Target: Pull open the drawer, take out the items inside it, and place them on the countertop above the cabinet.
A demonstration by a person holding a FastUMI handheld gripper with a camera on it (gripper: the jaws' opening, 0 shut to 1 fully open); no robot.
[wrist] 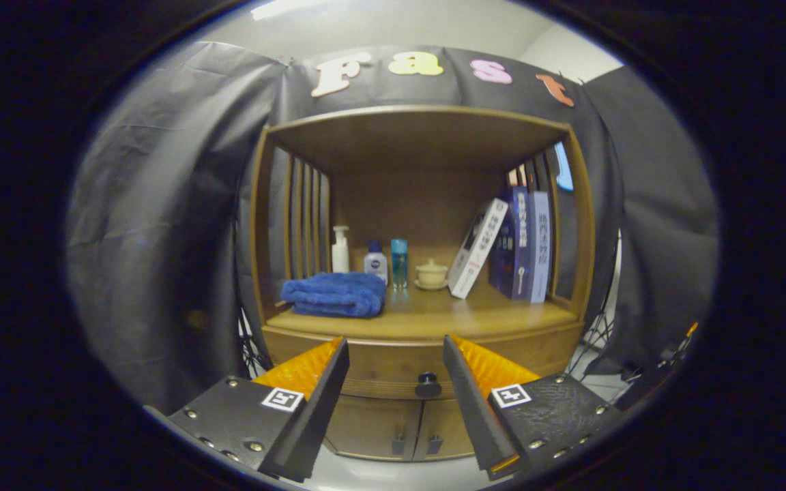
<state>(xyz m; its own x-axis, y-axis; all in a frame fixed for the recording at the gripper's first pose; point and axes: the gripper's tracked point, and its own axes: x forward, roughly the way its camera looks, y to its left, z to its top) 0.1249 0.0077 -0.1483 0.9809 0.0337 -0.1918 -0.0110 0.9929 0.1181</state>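
- The gripper (pixel 396 361) is held in the lower middle of the frame with its jaws spread wide and nothing between the two fingers; open air separates them from the cabinet front.
- Seen in the gap between the fingertips is the round dark knob (pixel 428 386) of the closed wooden drawer (pixel 393 368), which sits flush in the lower centre, just under the front edge of the countertop.
- Below the drawer are two wooden cabinet doors (pixel 400 426), each with one small dark handle; they meet at the middle.
- The warm brown wooden countertop (pixel 434 315) has bare room along its front edge and centre right; slatted side walls and a top board enclose it.
- On it, counted: one folded blue towel (pixel 335 294) at the left front; behind it, three bottles: a white pump bottle (pixel 340 250), a small white bottle with a blue cap (pixel 375 262), a clear blue bottle (pixel 399 262); one cream lidded cup on a saucer (pixel 431 274); three books (pixel 512 245) at the right, one white and leaning, two blue and upright.
- Black cloth (pixel 161 225) hangs behind and beside the cabinet.
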